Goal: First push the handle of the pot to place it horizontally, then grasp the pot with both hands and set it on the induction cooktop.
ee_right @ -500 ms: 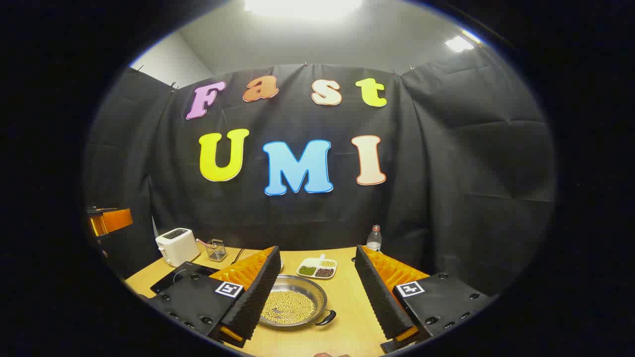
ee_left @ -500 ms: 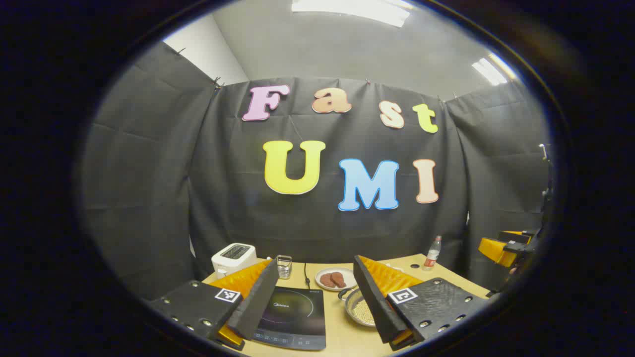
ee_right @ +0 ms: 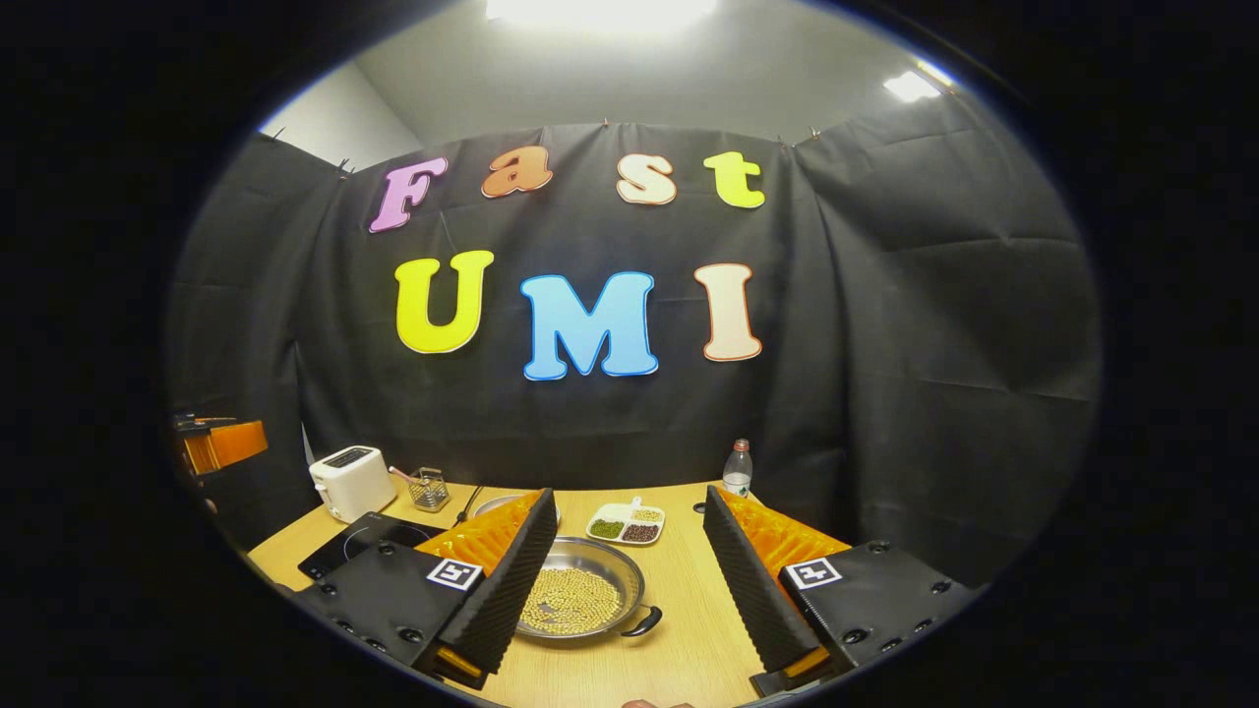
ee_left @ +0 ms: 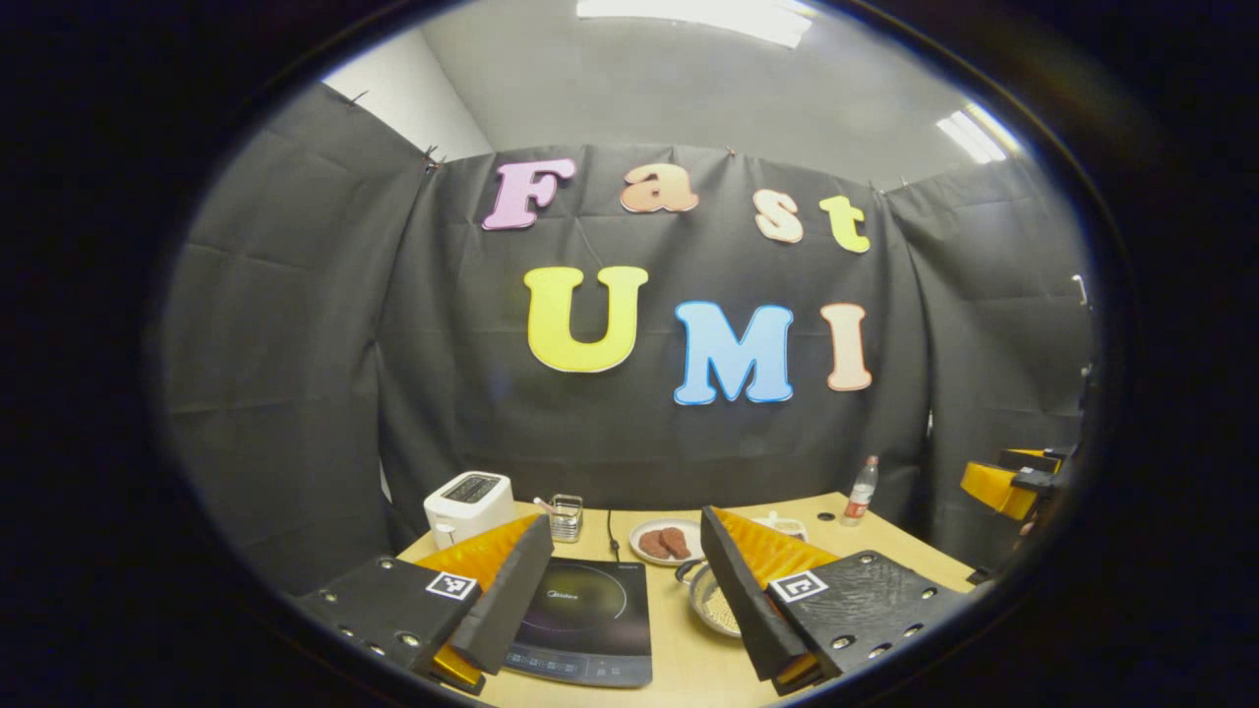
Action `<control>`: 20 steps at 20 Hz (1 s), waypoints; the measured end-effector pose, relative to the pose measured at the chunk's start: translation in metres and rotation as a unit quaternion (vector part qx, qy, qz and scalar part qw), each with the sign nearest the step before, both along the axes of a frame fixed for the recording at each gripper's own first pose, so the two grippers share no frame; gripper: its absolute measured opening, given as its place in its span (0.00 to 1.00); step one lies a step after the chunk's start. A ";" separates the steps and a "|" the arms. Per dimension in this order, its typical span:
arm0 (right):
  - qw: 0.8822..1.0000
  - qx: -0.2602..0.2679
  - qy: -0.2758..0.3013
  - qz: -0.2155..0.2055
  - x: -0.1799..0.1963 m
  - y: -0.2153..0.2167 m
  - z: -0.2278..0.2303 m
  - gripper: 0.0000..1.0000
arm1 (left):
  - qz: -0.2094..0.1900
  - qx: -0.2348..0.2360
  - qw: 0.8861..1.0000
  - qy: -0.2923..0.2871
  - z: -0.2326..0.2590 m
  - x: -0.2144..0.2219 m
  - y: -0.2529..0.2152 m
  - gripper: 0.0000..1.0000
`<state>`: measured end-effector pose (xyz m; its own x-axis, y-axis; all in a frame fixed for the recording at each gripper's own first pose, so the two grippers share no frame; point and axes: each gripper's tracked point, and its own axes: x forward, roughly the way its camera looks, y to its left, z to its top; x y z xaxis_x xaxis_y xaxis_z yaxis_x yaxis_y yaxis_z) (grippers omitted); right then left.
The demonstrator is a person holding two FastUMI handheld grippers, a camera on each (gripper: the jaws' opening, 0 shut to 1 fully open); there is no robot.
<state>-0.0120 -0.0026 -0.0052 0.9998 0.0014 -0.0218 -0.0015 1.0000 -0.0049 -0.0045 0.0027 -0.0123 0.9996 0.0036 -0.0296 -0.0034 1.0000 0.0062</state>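
A shallow steel pot (ee_right: 580, 595) holding pale beans sits on the wooden table, with one black handle (ee_right: 642, 623) at its near right. My right gripper (ee_right: 625, 580) hangs open above and in front of it; its left finger covers the pot's left edge. In the left gripper view the pot (ee_left: 713, 605) is partly hidden behind the right finger, to the right of the black induction cooktop (ee_left: 582, 622). My left gripper (ee_left: 629, 585) stands open over the cooktop's near edge. The cooktop (ee_right: 354, 543) also lies at the left in the right gripper view.
A white toaster (ee_left: 468, 503), a small wire basket (ee_left: 565, 517) and a plate of brown patties (ee_left: 667, 541) stand at the back. A divided dish of beans (ee_right: 627, 525) and a water bottle (ee_right: 737, 470) lie behind the pot. The other gripper (ee_left: 1008, 482) shows at far right.
Both views have tipped down slightly, so the table and its objects sit higher in each frame. The pot and cooktop have not moved.
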 end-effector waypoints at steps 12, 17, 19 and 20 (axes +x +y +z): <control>0.997 -0.016 0.046 0.061 0.010 0.036 -0.013 0.93 | 0.009 0.007 1.000 0.003 -0.010 -0.002 0.010 0.88; 0.993 -0.026 0.075 0.087 0.022 0.052 -0.019 0.96 | 0.015 -0.006 1.000 0.019 -0.026 -0.009 0.026 0.88; 0.990 -0.030 0.092 0.100 0.026 0.060 -0.025 0.93 | 0.018 -0.004 0.999 0.026 -0.031 -0.011 0.032 0.88; 0.989 -0.034 0.100 0.108 0.028 0.063 -0.029 0.96 | 0.023 -0.003 0.999 0.029 -0.033 -0.012 0.036 0.88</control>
<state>0.0156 0.0607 -0.0341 0.9522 0.2057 -0.2256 -0.2222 0.9737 -0.0499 -0.0160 0.0390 -0.0457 0.9949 0.0484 -0.0884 -0.0485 0.9988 0.0009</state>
